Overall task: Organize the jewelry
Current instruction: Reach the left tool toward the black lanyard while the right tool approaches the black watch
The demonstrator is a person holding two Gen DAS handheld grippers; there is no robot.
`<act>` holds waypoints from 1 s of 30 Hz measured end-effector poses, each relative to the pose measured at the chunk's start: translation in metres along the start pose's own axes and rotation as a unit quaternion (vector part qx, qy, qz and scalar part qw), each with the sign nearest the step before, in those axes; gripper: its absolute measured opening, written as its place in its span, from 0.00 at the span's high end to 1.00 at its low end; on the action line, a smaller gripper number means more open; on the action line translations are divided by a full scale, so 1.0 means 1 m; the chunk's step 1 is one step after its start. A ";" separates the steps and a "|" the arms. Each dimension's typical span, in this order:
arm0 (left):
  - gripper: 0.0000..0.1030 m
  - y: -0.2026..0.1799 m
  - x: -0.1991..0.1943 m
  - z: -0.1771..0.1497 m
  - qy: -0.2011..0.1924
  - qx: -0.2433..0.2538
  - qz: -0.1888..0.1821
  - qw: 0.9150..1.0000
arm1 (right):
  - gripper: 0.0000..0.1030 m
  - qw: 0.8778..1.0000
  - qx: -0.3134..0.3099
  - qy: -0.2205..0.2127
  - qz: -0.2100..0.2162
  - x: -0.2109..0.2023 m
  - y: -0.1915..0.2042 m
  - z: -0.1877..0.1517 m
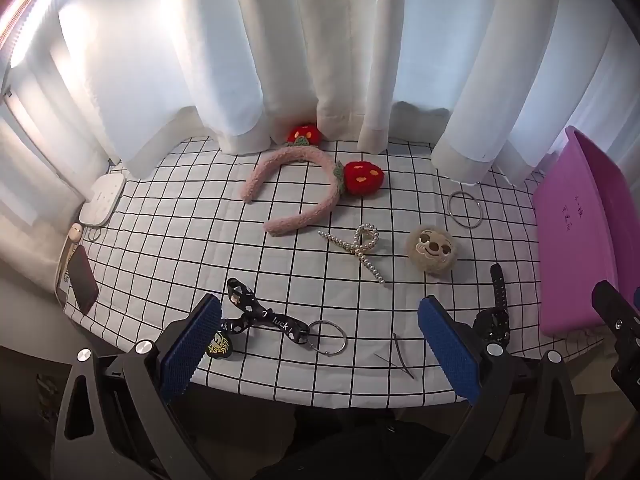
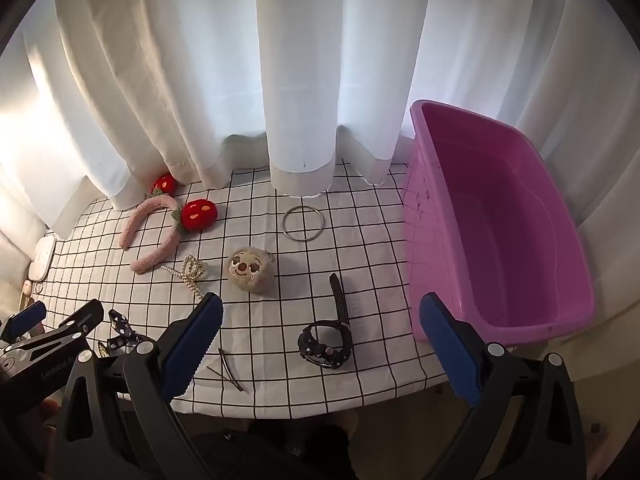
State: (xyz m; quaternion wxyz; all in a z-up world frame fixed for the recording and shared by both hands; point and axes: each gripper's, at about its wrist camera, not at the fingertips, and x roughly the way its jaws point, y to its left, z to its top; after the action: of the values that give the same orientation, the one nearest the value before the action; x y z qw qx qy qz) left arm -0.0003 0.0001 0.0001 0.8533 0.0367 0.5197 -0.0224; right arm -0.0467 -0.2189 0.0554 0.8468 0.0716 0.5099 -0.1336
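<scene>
Watch (image 2: 326, 342) strap points away, toward curtain (image 2: 300, 80).

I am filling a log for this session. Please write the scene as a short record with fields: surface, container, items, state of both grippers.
surface: table with checked cloth
container: pink tub, at right, nothing visible inside
items on cloth: strawberry headband, pearl clip, plush face, metal ring, black watch, ribbon keyring, hairpins
left gripper: open, holds nothing
right gripper: open, holds nothing
</scene>
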 end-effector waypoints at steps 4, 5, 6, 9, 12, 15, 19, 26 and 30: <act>0.06 0.001 0.000 0.000 0.000 0.000 0.001 1.000 | 0.09 1.000 0.001 0.000 0.002 0.000 0.000 0.000; 0.06 0.002 0.000 0.000 0.000 -0.001 0.001 1.000 | 0.09 1.000 0.001 0.000 0.002 -0.001 0.000 0.000; 0.06 0.001 0.000 -0.001 0.000 -0.001 0.001 1.000 | 0.09 1.000 0.001 0.000 0.003 -0.001 0.000 0.000; 0.06 0.002 0.001 -0.001 -0.001 -0.001 0.001 1.000 | 0.09 1.000 0.000 -0.001 0.004 -0.003 0.001 0.000; 0.06 0.000 0.000 0.001 0.000 0.001 0.004 1.000 | 0.09 1.000 0.000 -0.002 0.005 -0.004 0.001 0.000; 0.06 0.002 -0.001 0.001 -0.001 0.001 0.004 1.000 | 0.09 1.000 0.000 -0.002 0.005 -0.004 0.001 0.001; 0.06 0.003 -0.003 0.001 -0.001 0.001 0.005 1.000 | 0.09 1.000 0.000 -0.003 0.005 -0.005 0.003 0.000; 0.06 0.005 -0.005 0.000 -0.001 0.000 0.005 1.000 | 0.09 1.000 0.002 -0.001 0.007 -0.005 0.004 0.000; 0.06 0.010 -0.005 0.004 0.005 -0.004 0.000 1.000 | 0.09 1.000 -0.002 0.000 0.009 -0.004 0.005 0.001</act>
State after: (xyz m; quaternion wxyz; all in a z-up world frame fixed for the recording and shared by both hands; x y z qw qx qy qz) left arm 0.0013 0.0093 0.0064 0.8510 0.0328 0.5238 -0.0203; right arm -0.0464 -0.2134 0.0594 0.8480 0.0745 0.5095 -0.1256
